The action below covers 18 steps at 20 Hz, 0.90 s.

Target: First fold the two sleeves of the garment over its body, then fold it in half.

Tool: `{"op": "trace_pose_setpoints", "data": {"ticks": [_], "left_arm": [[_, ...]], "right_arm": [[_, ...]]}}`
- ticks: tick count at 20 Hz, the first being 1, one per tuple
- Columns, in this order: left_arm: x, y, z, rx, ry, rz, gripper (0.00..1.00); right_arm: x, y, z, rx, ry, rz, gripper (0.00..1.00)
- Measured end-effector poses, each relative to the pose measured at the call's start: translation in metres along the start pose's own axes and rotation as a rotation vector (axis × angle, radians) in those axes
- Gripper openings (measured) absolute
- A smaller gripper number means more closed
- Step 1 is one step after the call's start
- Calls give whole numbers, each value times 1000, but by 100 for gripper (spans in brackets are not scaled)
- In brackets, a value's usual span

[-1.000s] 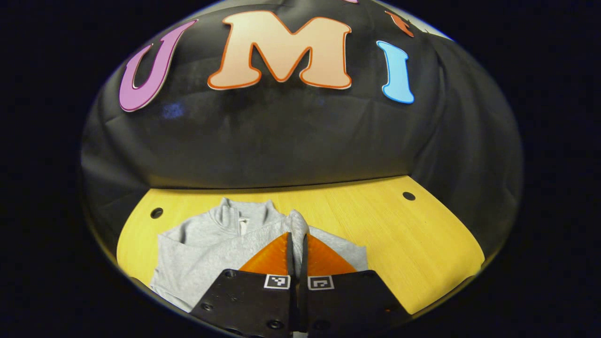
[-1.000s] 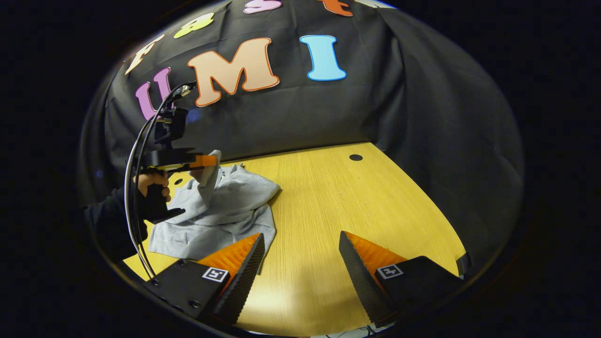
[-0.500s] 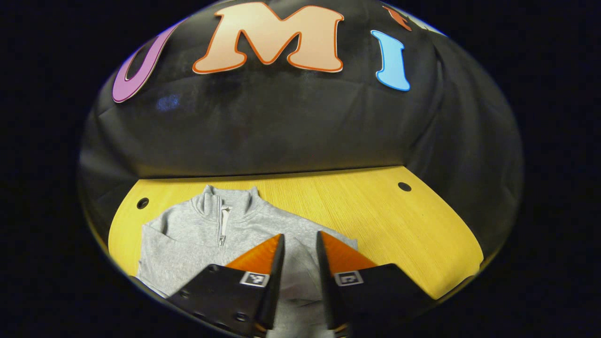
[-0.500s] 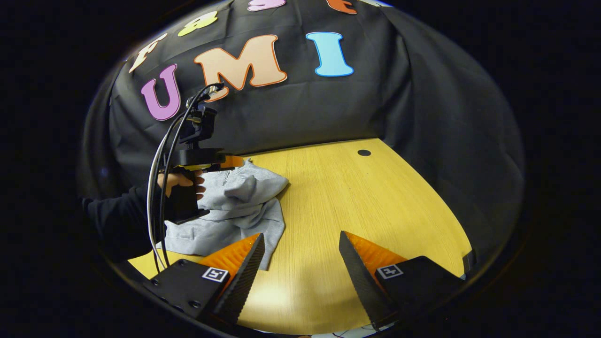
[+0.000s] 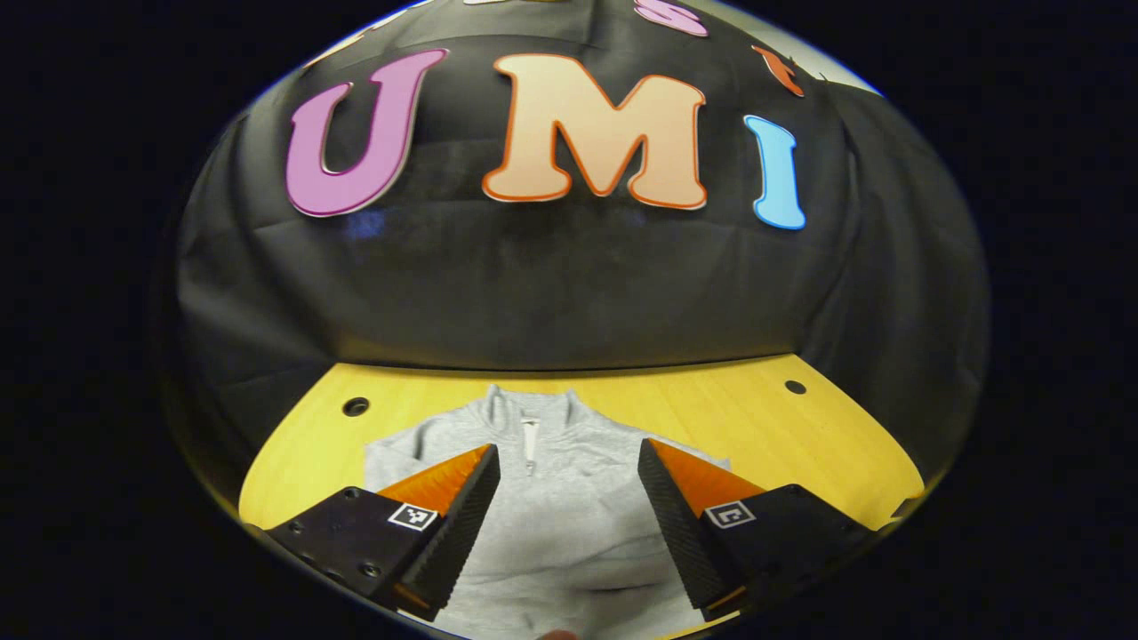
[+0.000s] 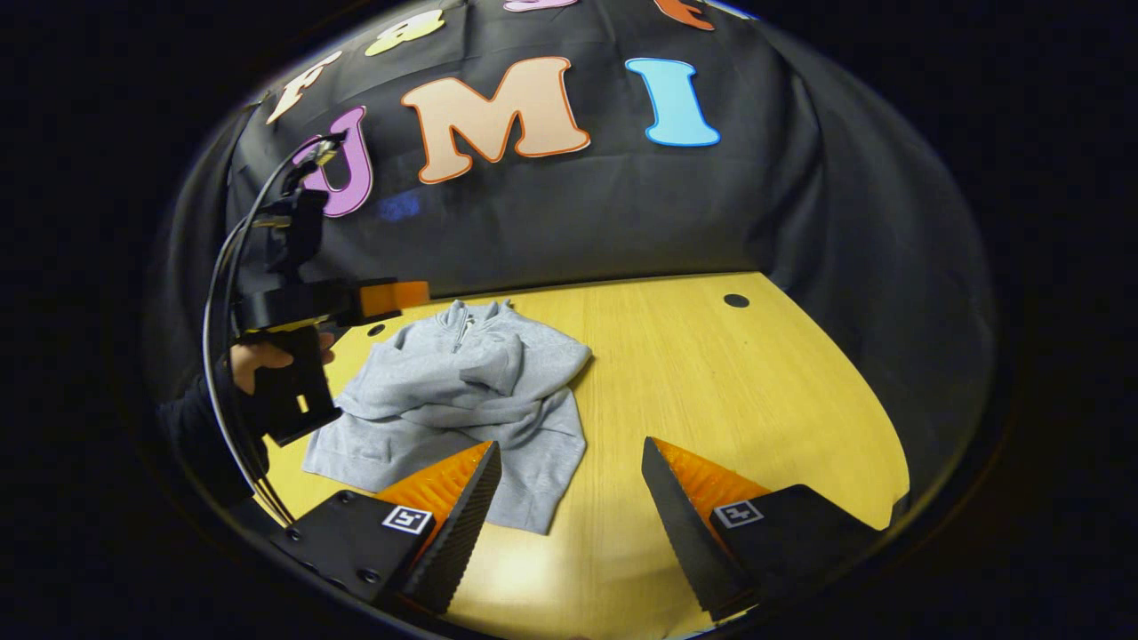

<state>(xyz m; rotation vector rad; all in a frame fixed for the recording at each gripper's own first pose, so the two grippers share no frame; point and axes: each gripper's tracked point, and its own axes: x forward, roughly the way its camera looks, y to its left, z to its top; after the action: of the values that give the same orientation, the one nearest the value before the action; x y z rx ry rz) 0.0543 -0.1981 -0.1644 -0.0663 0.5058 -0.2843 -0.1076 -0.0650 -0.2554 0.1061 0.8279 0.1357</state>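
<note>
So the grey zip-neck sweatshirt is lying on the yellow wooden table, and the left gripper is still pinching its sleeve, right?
Not quite. The left gripper is open, holding nothing, as the left gripper view shows. The grey zip-neck sweatshirt does lie on the yellow wooden table.

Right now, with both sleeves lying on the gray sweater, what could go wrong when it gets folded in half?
1. The sleeves lie loose and rumpled across the gray zip-neck sweater, so lifting the hem might make them slide off.
2. The sweater's bottom edge near the right gripper is bunched, so the fold may come out crooked.
3. Both the left gripper and the right one are open and hold nothing, so pinching just one cloth layer could undo the fold.
</note>
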Motion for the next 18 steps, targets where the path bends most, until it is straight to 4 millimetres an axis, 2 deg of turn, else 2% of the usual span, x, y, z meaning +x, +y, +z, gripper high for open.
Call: {"op": "trace_pose_setpoints", "data": {"ticks": [4,7,8,9,13,14,16,18], "left_arm": [[-30,63,-8,-10,-8,89,93],[-54,100,-29,-5,9,116,93],[-63,109,-40,-8,21,115,93],[-70,116,-51,-16,35,118,93],[-96,149,-98,-45,114,167,93],[-101,155,-110,-58,141,176,93],[-109,163,-131,-82,182,188,93],[-110,163,-148,-98,215,170,93]], "right_arm": [[18,12,-1,-11,6,5,96],[32,16,-5,-13,20,-3,96],[35,18,-8,-13,26,-5,99],[39,18,-10,-16,35,-7,96],[48,18,-23,-39,71,-21,96],[50,18,-27,-43,80,-22,99],[54,22,-35,-54,96,-23,96],[60,25,-44,-67,118,-22,95]]}}
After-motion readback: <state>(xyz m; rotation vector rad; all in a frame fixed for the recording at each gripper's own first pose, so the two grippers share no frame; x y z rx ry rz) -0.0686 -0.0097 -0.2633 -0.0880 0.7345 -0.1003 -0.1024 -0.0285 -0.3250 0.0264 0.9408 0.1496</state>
